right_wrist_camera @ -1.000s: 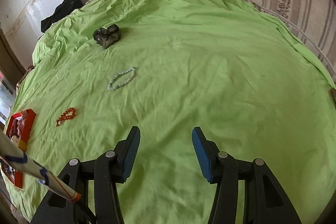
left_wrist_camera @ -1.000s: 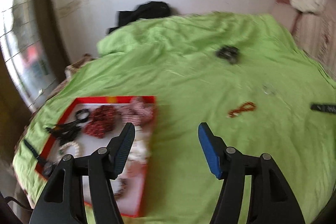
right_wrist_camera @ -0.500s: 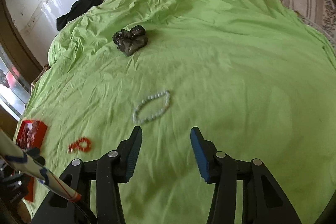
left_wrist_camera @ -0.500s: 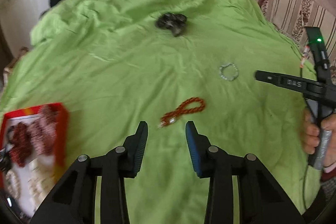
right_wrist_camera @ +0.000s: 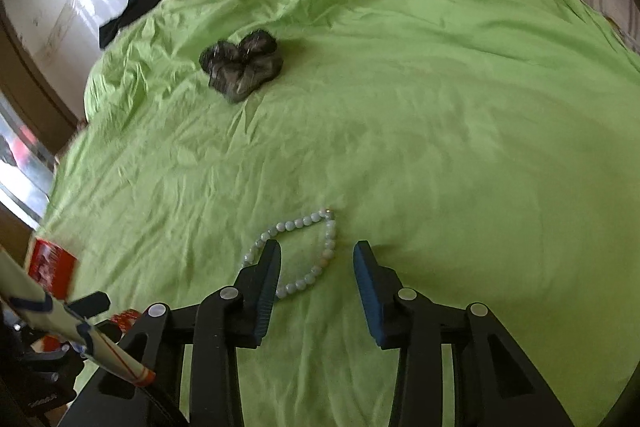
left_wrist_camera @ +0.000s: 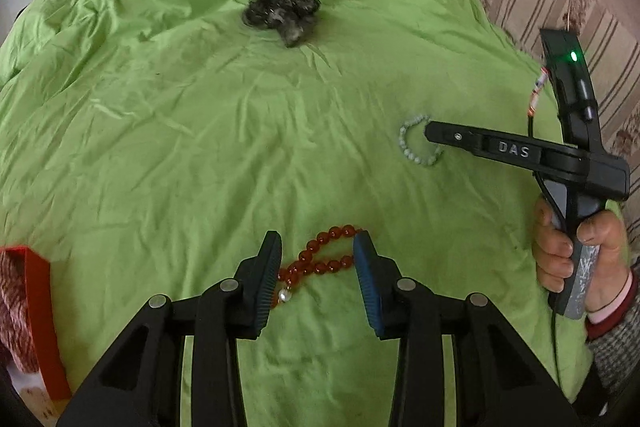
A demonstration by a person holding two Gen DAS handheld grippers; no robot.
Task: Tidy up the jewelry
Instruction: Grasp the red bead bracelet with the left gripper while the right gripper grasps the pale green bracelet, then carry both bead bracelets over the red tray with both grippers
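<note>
Both grippers are hanging open: left gripper [left_wrist_camera: 316, 263] is straddling the red bracelet [left_wrist_camera: 320, 261] (lying crosswise), right gripper [right_wrist_camera: 316, 269] bracketing the pale bracelet [right_wrist_camera: 298, 251].

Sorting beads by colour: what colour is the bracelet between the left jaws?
Orange-red bracelet with one pearly bead, clearest in the left wrist view.
</note>
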